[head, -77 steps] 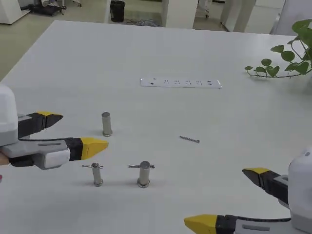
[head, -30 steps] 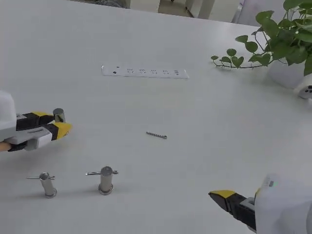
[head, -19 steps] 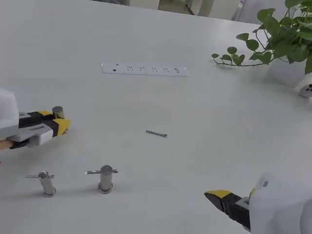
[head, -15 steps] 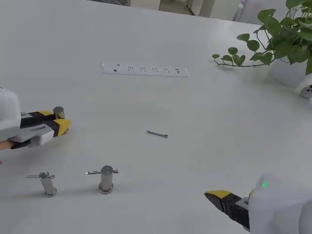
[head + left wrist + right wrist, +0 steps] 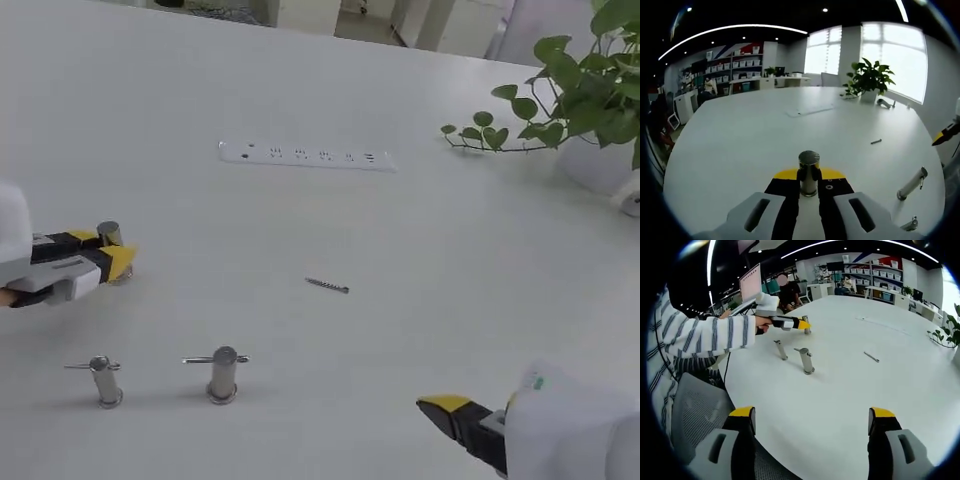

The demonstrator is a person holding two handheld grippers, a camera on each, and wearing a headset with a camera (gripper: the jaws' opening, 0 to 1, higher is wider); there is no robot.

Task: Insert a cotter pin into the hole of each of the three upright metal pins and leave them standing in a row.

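My left gripper (image 5: 100, 250) clamps the bare pin (image 5: 809, 164) upright, steadying it; my right gripper (image 5: 812, 416) gapes for the cotter pin (image 5: 328, 286), three o'clock of it.

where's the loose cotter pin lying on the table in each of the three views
Head view: the cotter pin lies mid-table, just right of picture centre.
Left gripper view: the cotter pin is right of centre, up and to the right of the metal pin clamped in the jaws.
Right gripper view: the cotter pin is right of centre, in the upper half.
Shared landmark: the potted plant, farther across the table than the pin.
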